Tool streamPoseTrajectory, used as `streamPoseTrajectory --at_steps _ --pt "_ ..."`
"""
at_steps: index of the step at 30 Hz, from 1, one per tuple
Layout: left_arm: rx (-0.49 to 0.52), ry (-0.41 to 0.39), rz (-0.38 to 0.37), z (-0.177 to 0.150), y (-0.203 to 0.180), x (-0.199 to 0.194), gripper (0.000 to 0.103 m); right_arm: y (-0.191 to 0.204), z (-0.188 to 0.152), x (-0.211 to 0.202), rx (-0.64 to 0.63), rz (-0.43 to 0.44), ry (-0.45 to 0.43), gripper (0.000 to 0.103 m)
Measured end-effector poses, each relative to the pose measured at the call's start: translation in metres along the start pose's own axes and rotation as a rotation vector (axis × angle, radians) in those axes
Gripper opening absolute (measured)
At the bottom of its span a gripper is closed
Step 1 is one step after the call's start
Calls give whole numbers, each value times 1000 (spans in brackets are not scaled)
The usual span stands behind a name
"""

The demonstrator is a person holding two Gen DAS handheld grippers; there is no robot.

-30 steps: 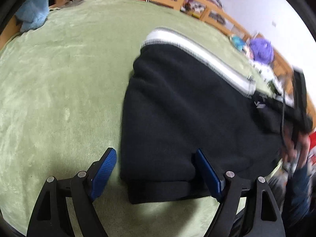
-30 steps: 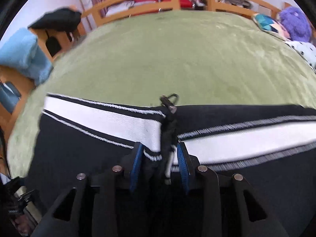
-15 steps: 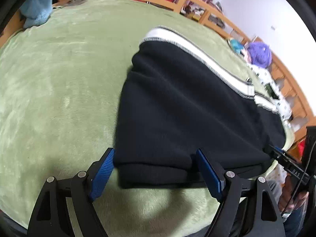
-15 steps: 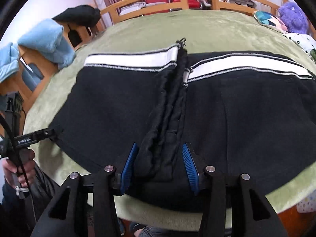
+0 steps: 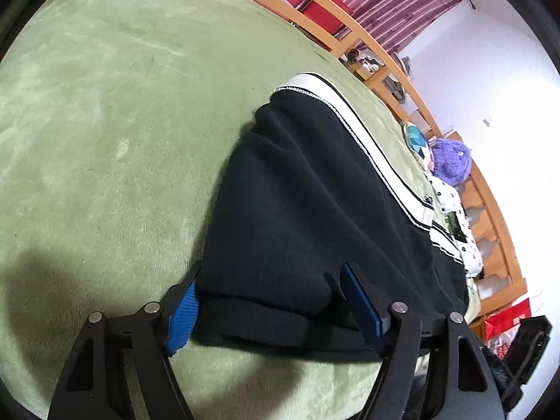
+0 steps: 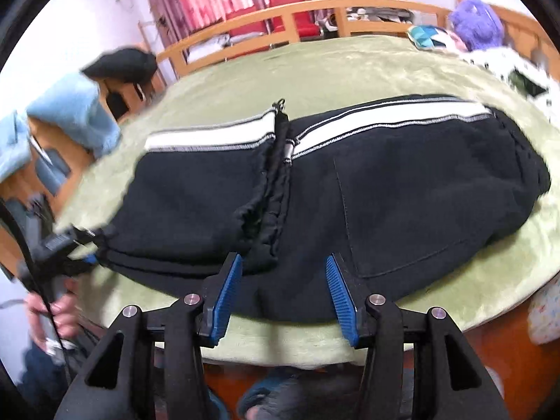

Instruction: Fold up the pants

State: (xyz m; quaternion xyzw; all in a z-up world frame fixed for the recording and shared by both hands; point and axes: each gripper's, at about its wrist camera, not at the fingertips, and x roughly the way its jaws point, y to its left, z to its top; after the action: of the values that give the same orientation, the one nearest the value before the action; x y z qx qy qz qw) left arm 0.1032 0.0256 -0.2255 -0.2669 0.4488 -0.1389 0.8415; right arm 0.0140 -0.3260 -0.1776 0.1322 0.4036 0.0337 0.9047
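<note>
Black pants [image 5: 308,210] with a white side stripe [image 5: 353,129] lie folded across a green plush blanket [image 5: 105,122] on a bed, wooden bed rail [image 5: 350,28] running along the far edge. In the left wrist view the pants run from centre out toward 3 o'clock, the folded hem end nearest the camera. The left gripper [image 5: 273,301] straddles that hem corner: blue pads [image 5: 180,318] stand either side of the cloth, the left one against its edge, the jaws closing with the fabric between them; no firm pinch is visible. In the right wrist view the pants [image 6: 332,192] fill the middle, stripe along 12 o'clock, a drawstring [image 6: 276,175] bunched down the centre and a pocket seam [image 6: 353,210] right of it. The right gripper [image 6: 281,290] hovers at the near edge of the pants, jaws opening, pads apart and clear of the fabric; the dark cloth lies under and between them, not pressed. At 9 o'clock in this view a hand [image 6: 52,311] holds the other gripper at the pants' left corner. Light blue cloth [image 6: 73,115] hangs at 10 o'clock; a purple plush toy [image 6: 476,21] sits at 1 o'clock.
</note>
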Motion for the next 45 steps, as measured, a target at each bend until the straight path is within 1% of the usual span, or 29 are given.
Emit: streamPoseTrajectory --at_steps 2,3,4,5,6,7,8,9,12,16,19,22,23,24,27,31,34,35,38,41,43,45 --pt "-13 -9 8 -1 -1 -1 61 -3 3 -1 38 48 -19 50" --pt "-24 -10 12 0 0 -1 55 -3 3 2 49 65 -41 50" --pt "-41 -10 11 1 2 -3 49 -2 4 9 50 63 -46 50" --pt "-58 -15 0 2 3 -5 45 0 4 19 40 56 -30 50" --pt "-67 -21 -11 2 5 -9 37 2 2 36 22 36 20 49" --pt "-68 -27 -27 3 5 -13 32 1 -1 53 26 9 70 49" --pt "-56 -28 -29 4 4 -16 29 0 -5 61 33 -1 85 50" --pt "-46 -28 -27 4 6 -19 26 0 -8 64 30 -4 72 50" --pt "-5 -39 -13 5 -6 -25 22 4 -8 57 0 -9 62 50" --pt "30 -79 -23 14 -24 -44 17 -4 -5 41 47 17 60 50" --pt "75 -111 -41 19 -47 -62 16 -12 -5 22 36 -38 38 50" --pt "156 -149 -64 26 -85 -79 16 -26 -7 -4 47 -56 9 50" --pt "200 -163 -55 28 -105 -86 16 -28 -5 -10 53 -65 0 50" --pt "224 -174 -54 30 -118 -89 16 -33 -5 -17 60 -74 -10 50" --pt "304 -200 -74 32 -170 -100 16 -53 2 -48 96 -104 -60 50" --pt "424 -244 -82 24 -241 -103 16 -84 10 -92 146 -149 -139 50" --pt "489 -249 -106 13 -291 -95 16 -113 14 -121 172 -190 -179 50" --pt "515 -245 -115 7 -315 -87 16 -119 14 -126 179 -204 -187 50" --pt "563 -223 -152 -14 -365 -60 16 -153 13 -145 215 -261 -202 50" --pt "594 -172 -204 -36 -412 -21 16 -189 4 -164 273 -301 -189 50" --pt "607 -123 -237 -55 -444 17 16 -210 -3 -173 304 -328 -180 50" --pt "610 -77 -254 -75 -469 56 16 -231 -15 -179 328 -367 -155 50"
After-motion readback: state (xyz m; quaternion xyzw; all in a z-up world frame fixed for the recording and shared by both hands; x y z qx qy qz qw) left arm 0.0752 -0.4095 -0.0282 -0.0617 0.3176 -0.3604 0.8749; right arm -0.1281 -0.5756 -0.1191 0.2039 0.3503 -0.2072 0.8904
